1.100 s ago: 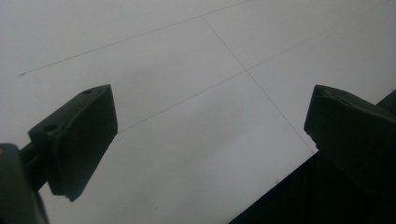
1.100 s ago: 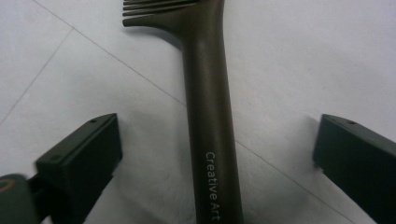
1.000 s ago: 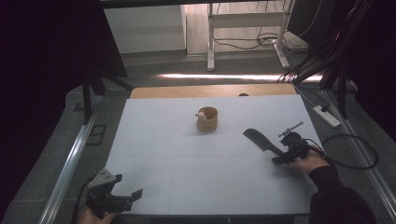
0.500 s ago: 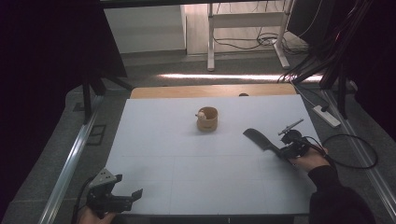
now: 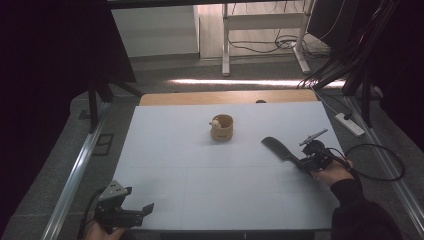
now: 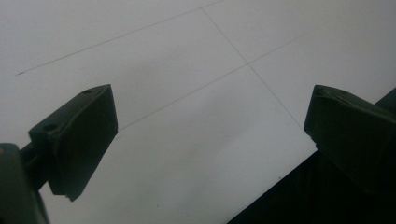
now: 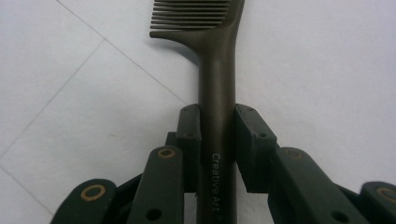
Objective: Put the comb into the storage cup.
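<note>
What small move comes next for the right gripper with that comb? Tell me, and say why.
Probably lift the comb slightly and carry it toward the wooden cup. The right gripper is shut on its handle, the toothed end lies low over the white table, and the cup stands apart, farther in. The left gripper is open and idle.

Materials and finishes, table and tools

Comb (image 7: 215,70): dark, smooth, faintly satin plastic, pale lettering on the handle at lower centre of the right gripper view. Right gripper (image 7: 217,135): matt black plastic pads pressed to that handle, brass-coloured rivets in the links. Left gripper (image 6: 205,126): matt black plastic, slightly grainy. Table (image 5: 200,170): matt white sheet, smooth, thin grey grid lines; bare light wood strip along the far edge. Cup (image 5: 222,128), centre of the high view: tan, matt, wood-like.
</note>
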{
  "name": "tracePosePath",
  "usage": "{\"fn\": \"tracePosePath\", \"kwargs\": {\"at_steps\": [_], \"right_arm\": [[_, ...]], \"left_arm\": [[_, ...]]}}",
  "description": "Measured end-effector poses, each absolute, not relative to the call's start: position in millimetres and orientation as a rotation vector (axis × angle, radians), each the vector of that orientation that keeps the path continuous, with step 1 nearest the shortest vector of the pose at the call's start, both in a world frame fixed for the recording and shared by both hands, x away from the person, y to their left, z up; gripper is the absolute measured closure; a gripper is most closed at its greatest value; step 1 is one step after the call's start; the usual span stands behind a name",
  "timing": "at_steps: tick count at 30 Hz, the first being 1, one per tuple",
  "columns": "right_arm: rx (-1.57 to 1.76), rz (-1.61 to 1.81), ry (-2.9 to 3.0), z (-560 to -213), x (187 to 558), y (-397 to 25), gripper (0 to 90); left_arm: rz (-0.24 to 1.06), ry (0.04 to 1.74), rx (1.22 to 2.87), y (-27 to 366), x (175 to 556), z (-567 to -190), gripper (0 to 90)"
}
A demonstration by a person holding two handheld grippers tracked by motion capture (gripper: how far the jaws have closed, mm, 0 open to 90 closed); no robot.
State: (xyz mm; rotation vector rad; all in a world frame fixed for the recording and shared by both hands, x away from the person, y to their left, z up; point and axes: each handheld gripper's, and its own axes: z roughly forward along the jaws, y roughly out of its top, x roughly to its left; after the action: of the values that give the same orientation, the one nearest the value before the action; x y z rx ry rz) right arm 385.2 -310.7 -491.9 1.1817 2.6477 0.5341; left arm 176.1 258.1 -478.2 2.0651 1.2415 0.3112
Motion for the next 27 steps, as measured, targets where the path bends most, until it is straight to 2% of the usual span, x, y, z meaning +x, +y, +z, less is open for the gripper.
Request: {"fn": "tracePosePath", "kwargs": {"at_steps": [10,18,27], "right_arm": [[1.129,0.646,2.594,-482,374,-313,73.3],[1.061,0.700,2.566,-474,364,-313,73.3],[1.025,0.763,2.530,-465,351,-313,73.3]], "left_arm": [[0.262,1.181,2.047,257,181,-474,0.0],[0.277,1.117,2.008,253,190,-464,0.0],[0.296,1.057,2.049,246,210,-454,0.7]]}}
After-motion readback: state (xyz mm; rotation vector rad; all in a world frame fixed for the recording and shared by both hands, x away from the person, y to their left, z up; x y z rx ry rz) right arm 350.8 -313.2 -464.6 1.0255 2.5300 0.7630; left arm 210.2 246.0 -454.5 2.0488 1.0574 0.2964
